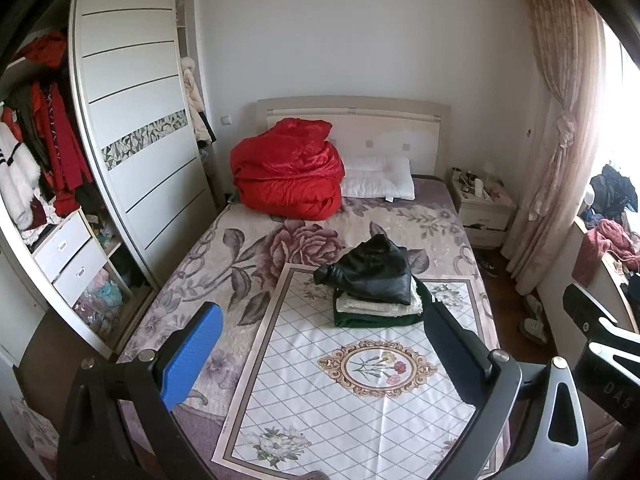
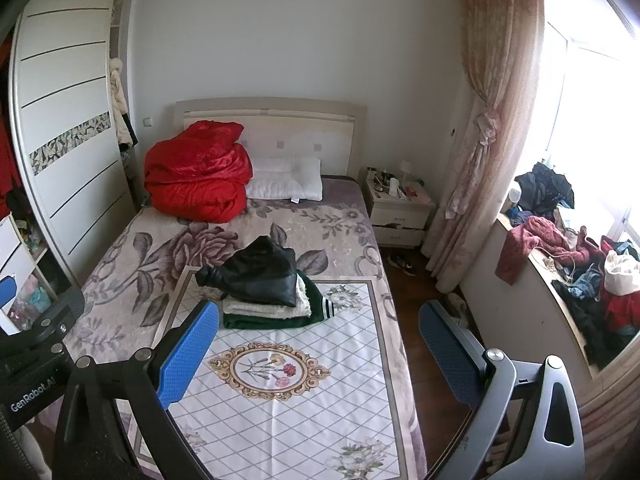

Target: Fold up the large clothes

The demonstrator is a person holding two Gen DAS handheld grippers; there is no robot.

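The bedroom fills both views: a bed (image 1: 256,248) with a flowered cover runs from the near edge to a pale headboard (image 1: 352,120) at the far wall. On the left stands a tall wardrobe (image 1: 136,128) with a sliding white door; its open part, crowded with red and white hanging clothes, is cut off by the dark rim of the lens in the left wrist view and nearly gone from the right one. On the right a pink curtain (image 2: 492,112) hangs tied back beside a window washed out by glare. Below it a ledge carries a heap of clothes (image 2: 560,240) whose separate pieces are hard to tell apart.

A white diamond-pattern cloth (image 1: 340,408) lies flat on the near half of the bed, its near edge hidden behind the grippers. A bundled red quilt (image 1: 288,172) sits at the far left of the bed, touching a white pillow (image 1: 380,180) to its right. A small nightstand (image 2: 400,208) stands far right, its clutter too small to identify.

The stack of folded clothes (image 1: 376,304) rests on the far edge of the white cloth, a black leather jacket (image 1: 372,272) on top, cream and dark green layers beneath.

The left gripper (image 1: 320,356) hovers over the near cloth, blue-padded fingers spread wide, holding nothing. The right gripper (image 2: 320,352) hovers likewise, fingers wide apart and empty.
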